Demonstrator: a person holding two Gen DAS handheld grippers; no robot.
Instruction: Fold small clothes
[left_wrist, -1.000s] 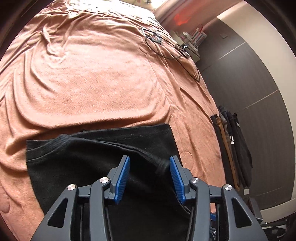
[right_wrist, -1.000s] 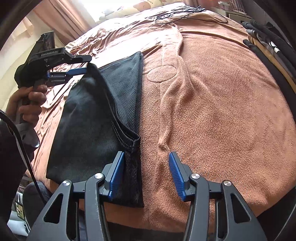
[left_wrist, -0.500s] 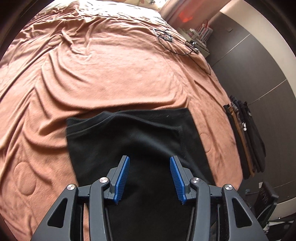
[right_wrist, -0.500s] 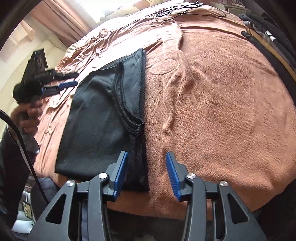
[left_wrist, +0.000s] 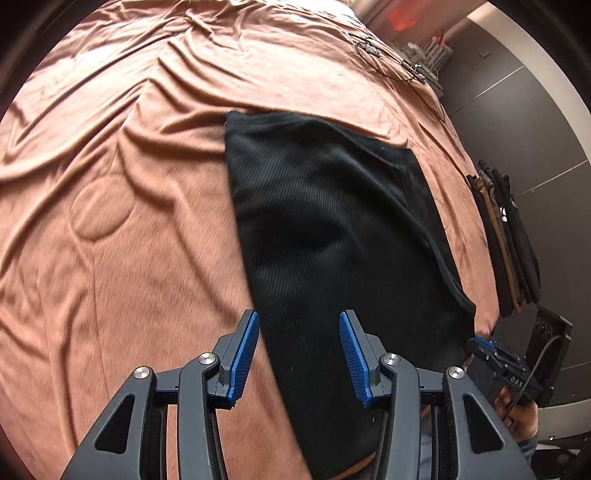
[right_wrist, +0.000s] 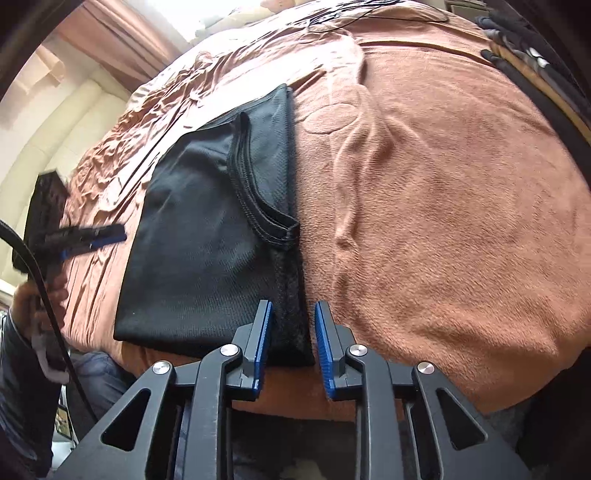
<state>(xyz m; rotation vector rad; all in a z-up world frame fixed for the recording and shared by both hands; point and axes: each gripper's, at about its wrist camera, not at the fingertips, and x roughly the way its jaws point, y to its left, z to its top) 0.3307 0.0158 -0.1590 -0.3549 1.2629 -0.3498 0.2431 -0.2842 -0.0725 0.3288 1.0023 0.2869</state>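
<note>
A black garment (left_wrist: 332, 229) lies folded flat on the orange-brown bed cover (left_wrist: 110, 221); it also shows in the right wrist view (right_wrist: 207, 236), with its ribbed hem (right_wrist: 255, 199) on top. My left gripper (left_wrist: 299, 354) is open and empty, above the garment's near left edge. My right gripper (right_wrist: 291, 347) has its jaws narrowed around the garment's near right corner (right_wrist: 291, 325), not clamped. The left gripper also shows in the right wrist view (right_wrist: 92, 236), off the garment's left side.
A row of dark folded clothes (left_wrist: 506, 236) lies along the bed's right edge, also in the right wrist view (right_wrist: 535, 55). Black cables (left_wrist: 388, 62) lie at the far end of the bed. Dark wall panels (left_wrist: 535, 122) stand to the right.
My left gripper has let go of the garment fold and pulled back and to the left. The garment now lies flat. My right gripper's jaws have narrowed around the near corner.
</note>
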